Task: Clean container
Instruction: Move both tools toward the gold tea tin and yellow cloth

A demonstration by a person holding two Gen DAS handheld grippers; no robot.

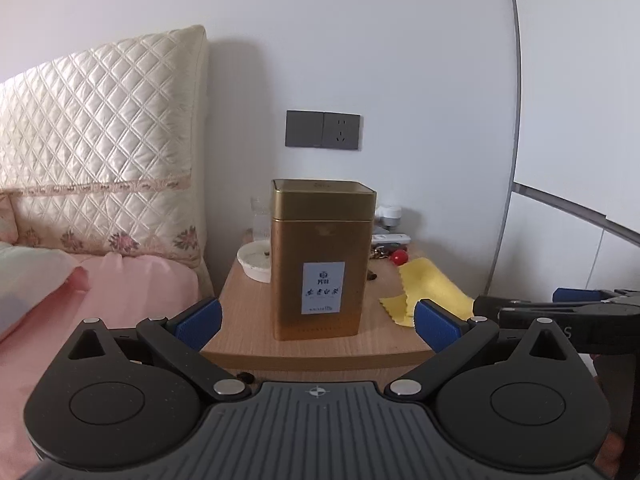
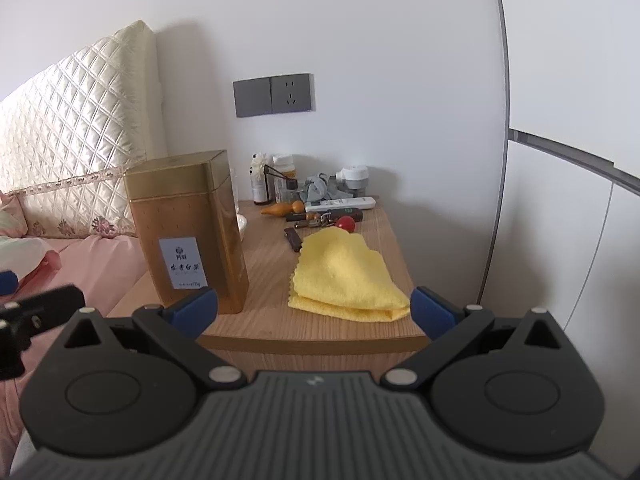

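Gold tin (image 1: 322, 258) stands beside yellow cloth (image 2: 344, 276); both grippers' jaws spread wide, seemingly empty.

Bare tabletop (image 2: 272, 280) between tin (image 2: 188, 232) and cloth (image 2: 344, 276).

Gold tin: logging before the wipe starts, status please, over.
Left gripper open, right gripper open, both empty. Gold tin upright on nightstand, lid on. Yellow cloth folded beside it, untouched. Approach unobstructed.
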